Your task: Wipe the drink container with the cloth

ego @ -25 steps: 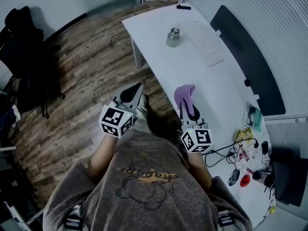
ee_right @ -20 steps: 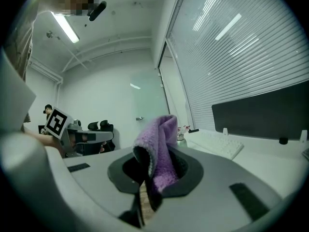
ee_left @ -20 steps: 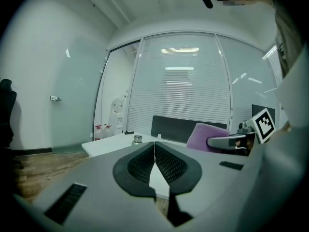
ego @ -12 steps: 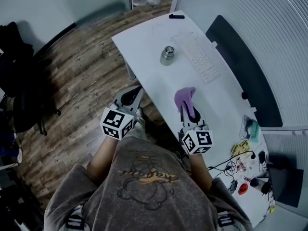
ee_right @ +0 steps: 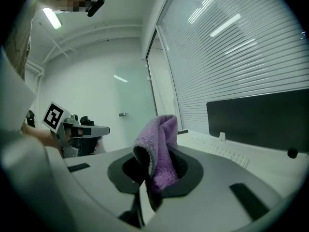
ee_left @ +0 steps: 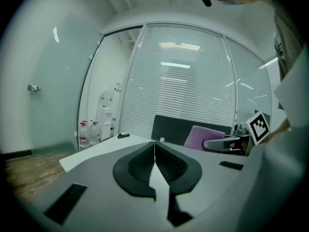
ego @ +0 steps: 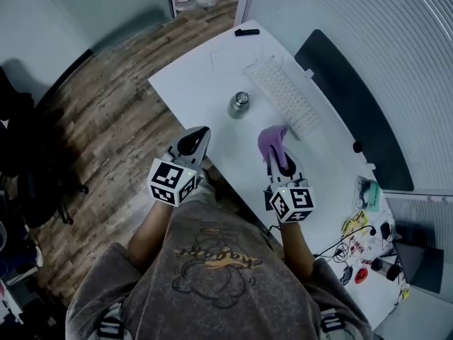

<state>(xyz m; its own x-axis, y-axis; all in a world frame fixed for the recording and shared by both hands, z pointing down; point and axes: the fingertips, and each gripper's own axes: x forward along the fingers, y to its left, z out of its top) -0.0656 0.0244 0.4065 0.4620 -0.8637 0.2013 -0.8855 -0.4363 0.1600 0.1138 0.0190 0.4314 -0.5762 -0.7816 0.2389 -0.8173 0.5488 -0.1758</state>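
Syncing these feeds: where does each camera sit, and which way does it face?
Head view: on the person's head, steeply down at desk, drink container, forearms, shirt.
Left gripper view: on the left gripper, along its shut, empty jaws.
Right gripper view: on the right gripper, along jaws clamping the cloth.
Shared: each gripper view shows the other gripper.

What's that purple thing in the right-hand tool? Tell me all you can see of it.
It is a small purple cloth, fuzzy like microfibre, with a greyish edge. It is bunched and folded, standing up from the right gripper, whose jaws are shut on its lower part. It is held over the white desk, apart from the metal drink container.
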